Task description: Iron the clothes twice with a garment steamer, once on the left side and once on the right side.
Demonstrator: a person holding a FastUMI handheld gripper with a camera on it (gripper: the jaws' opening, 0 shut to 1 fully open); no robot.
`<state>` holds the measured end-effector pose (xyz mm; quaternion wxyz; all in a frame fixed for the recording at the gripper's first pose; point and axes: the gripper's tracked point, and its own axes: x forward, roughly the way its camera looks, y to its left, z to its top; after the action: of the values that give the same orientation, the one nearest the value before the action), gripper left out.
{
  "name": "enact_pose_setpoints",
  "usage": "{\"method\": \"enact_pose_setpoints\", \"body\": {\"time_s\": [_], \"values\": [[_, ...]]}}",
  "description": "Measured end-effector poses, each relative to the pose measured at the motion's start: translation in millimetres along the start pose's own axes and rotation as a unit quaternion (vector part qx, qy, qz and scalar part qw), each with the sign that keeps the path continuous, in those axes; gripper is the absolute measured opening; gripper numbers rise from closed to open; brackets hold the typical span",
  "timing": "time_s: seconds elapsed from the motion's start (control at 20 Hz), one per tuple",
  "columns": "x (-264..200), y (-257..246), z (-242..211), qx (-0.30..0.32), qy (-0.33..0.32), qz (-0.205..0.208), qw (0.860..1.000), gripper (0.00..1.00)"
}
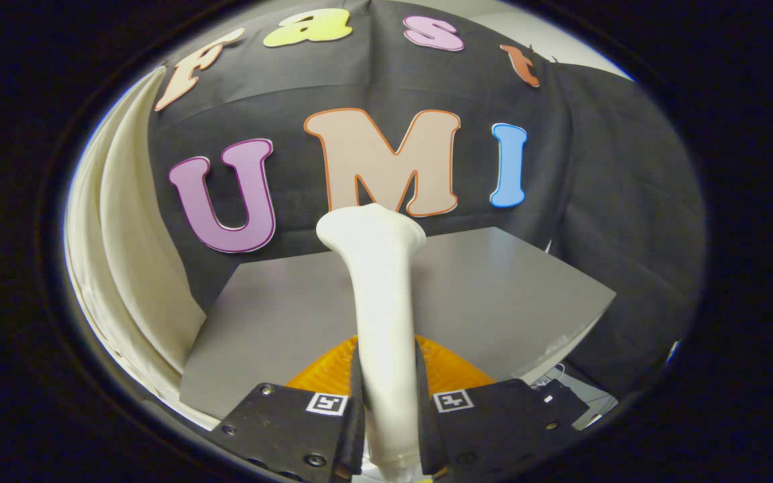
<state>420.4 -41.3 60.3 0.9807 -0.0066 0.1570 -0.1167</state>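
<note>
Here the garment steamer (pixel 378 295) stands upright between the fingers of the gripper (pixel 390 409), which is closed on its handle, above the grey surface (pixel 494 302). The cream clothes (pixel 125 268) hang far left; swing over steadily, head held flat.

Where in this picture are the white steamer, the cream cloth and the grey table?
steamer (pixel 384 302): gripper view, mid handle, clamped between the gripper (pixel 390 429) fingers.
cream cloth (pixel 135 282): gripper view, hanging folds beside the table.
grey table (pixel 494 295): gripper view, bare top beyond the fingers.
</note>
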Motion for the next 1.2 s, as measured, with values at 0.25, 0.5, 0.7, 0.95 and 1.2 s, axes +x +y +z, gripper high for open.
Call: {"method": "enact_pose_setpoints", "body": {"time_s": [0.25,0.5,0.7,0.95,1.2], "values": [[-92,18,7,0.009,-0.074,-0.011,0.997,0.32],[-199,82,6,-0.021,-0.1,0.012,0.995,0.32],[-263,157,-2,-0.03,-0.113,0.055,0.992,0.32],[-304,255,-19,-0.023,-0.121,0.117,0.985,0.32],[-291,338,-27,-0.047,-0.113,0.16,0.979,0.32]]}}
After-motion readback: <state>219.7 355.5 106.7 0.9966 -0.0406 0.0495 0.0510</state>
